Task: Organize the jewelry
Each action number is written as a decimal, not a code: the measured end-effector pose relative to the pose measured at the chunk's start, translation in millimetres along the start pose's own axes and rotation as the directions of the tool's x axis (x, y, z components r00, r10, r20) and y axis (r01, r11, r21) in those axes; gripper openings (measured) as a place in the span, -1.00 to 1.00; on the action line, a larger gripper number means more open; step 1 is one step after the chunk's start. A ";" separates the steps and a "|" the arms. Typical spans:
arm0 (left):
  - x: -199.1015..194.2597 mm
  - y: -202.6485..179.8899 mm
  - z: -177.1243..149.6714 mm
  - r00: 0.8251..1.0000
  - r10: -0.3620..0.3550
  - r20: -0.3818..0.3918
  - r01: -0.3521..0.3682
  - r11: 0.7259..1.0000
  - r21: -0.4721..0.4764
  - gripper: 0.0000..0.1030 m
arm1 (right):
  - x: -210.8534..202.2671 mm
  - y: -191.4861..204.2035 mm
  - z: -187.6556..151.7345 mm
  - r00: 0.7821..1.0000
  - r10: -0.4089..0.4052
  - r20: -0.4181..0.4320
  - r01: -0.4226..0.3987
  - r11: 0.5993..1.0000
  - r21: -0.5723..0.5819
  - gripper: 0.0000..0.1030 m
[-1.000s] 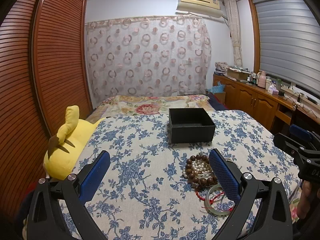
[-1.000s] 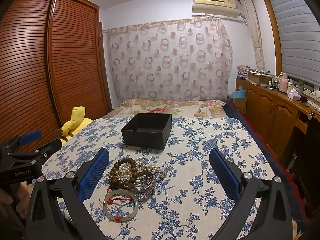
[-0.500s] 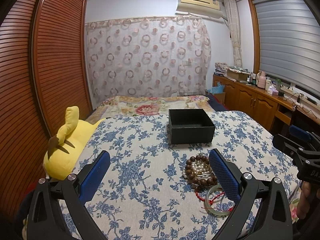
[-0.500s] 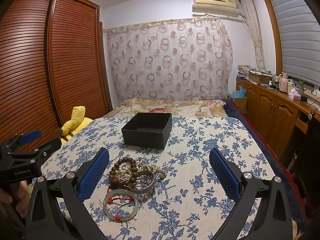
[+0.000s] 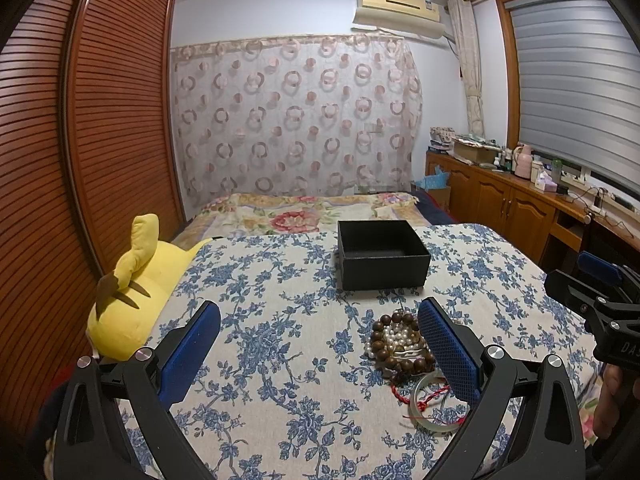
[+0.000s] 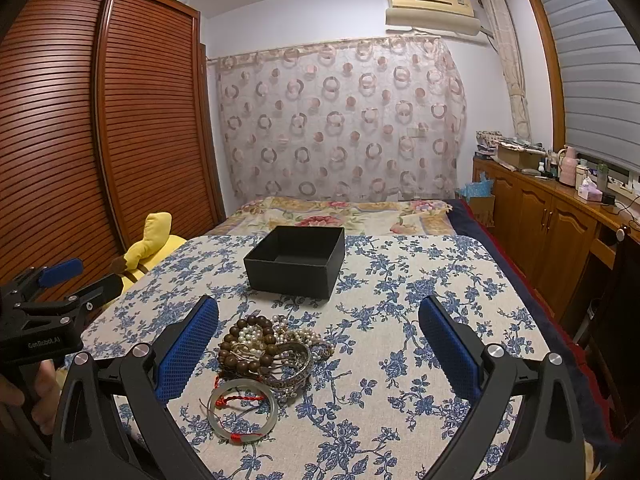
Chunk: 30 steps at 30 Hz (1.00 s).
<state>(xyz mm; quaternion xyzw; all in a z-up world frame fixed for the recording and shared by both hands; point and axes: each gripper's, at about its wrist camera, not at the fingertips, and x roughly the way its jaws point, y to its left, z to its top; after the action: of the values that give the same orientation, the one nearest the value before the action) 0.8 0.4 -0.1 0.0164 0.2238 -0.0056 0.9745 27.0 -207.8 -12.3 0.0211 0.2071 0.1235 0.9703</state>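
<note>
A heap of jewelry lies on the blue-flowered cloth: a brown wooden bead bracelet [image 6: 244, 346] around white pearls [image 6: 250, 334], a silver bangle [image 6: 294, 364], and a pale jade bangle [image 6: 243, 410] with red cord. Behind it stands an empty black box [image 6: 298, 260]. My right gripper [image 6: 318, 354] is open, hovering just short of the heap. My left gripper [image 5: 320, 356] is open too, with the bead bracelet [image 5: 400, 344] and jade bangle [image 5: 436, 404] by its right finger and the black box [image 5: 382, 258] beyond.
A yellow plush toy [image 5: 132, 292] lies at the cloth's left edge beside a wooden louvred wardrobe [image 5: 80, 160]. A floral bedspread [image 6: 340, 212] extends behind the box. Wooden cabinets [image 6: 552, 232] line the right wall. A hand [image 6: 24, 392] holds the left gripper's handle.
Both grippers have barely shifted; the view is almost unchanged and the jewelry and box have not moved.
</note>
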 end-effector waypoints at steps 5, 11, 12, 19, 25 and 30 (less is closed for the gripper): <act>-0.4 -0.1 0.0 1.000 0.000 0.001 0.000 1.000 0.001 0.85 | -0.2 -1.1 0.5 1.000 0.001 -0.001 -0.001 1.000 0.002 0.95; -0.6 0.0 0.0 1.000 0.000 0.002 0.000 1.000 -0.001 0.85 | 0.4 1.9 -2.6 1.000 0.001 -0.001 -0.001 1.000 0.002 0.95; -0.7 0.0 0.0 1.000 0.000 0.003 0.000 1.000 0.000 0.85 | 0.5 1.4 -2.1 1.000 0.001 -0.001 -0.001 1.000 0.001 0.95; -1.6 0.1 6.1 1.000 -0.015 -0.002 0.015 1.000 -0.015 0.85 | 0.0 1.4 -2.1 1.000 0.002 -0.001 -0.002 1.000 -0.001 0.95; -1.8 -0.5 6.2 1.000 -0.001 0.006 0.001 1.000 -0.004 0.85 | -0.6 0.5 -1.6 1.000 0.002 -0.002 -0.002 1.000 0.001 0.95; -5.5 0.7 8.4 1.000 -0.001 0.006 0.001 1.000 -0.004 0.85 | -1.3 0.5 -2.0 1.000 0.002 -0.002 -0.002 1.000 0.001 0.95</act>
<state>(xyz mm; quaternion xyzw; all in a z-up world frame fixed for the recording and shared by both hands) -0.5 0.8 9.9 0.0145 0.2211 -0.0057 0.9751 24.9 -207.7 -13.6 0.0215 0.2080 0.1242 0.9700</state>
